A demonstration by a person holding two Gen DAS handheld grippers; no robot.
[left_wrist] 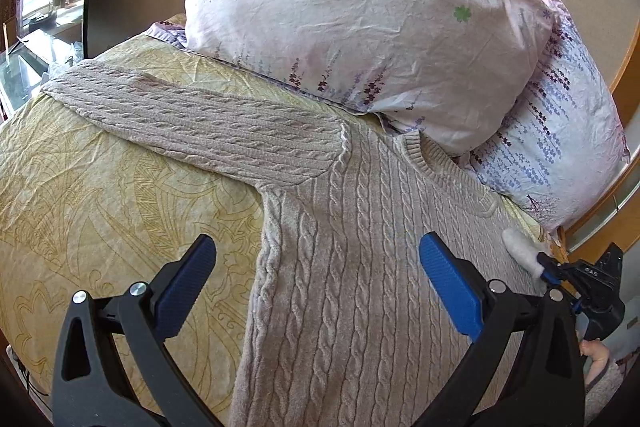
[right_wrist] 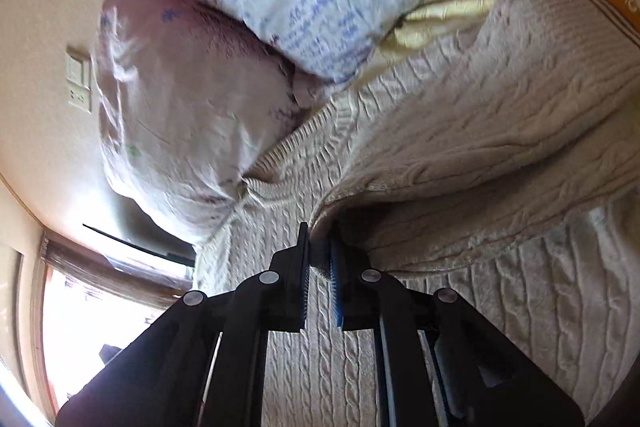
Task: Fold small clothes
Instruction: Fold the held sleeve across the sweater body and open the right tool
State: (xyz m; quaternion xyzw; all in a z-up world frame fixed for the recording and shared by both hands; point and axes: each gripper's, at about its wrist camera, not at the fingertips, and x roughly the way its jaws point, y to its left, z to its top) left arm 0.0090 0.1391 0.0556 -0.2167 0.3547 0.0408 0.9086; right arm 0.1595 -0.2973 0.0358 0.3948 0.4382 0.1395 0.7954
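A beige cable-knit sweater [left_wrist: 360, 267] lies flat on a bed covered by a yellow patterned bedspread [left_wrist: 100, 195], its ribbed collar touching two floral-print pillows [left_wrist: 360, 27] stacked at the head of the bed. One sleeve stretches flat across the bedspread toward the bed's far left edge. The left gripper [left_wrist: 318, 267] hovers over the sweater's body with its blue-padded jaws spread wide and empty, one over the knit, the other over bare bedspread. The right gripper [right_wrist: 319, 247], near the bed's right edge, has its jaws clenched on a fold of the sweater's other sleeve [right_wrist: 460, 187], which is lifted and drawn over the garment's body.
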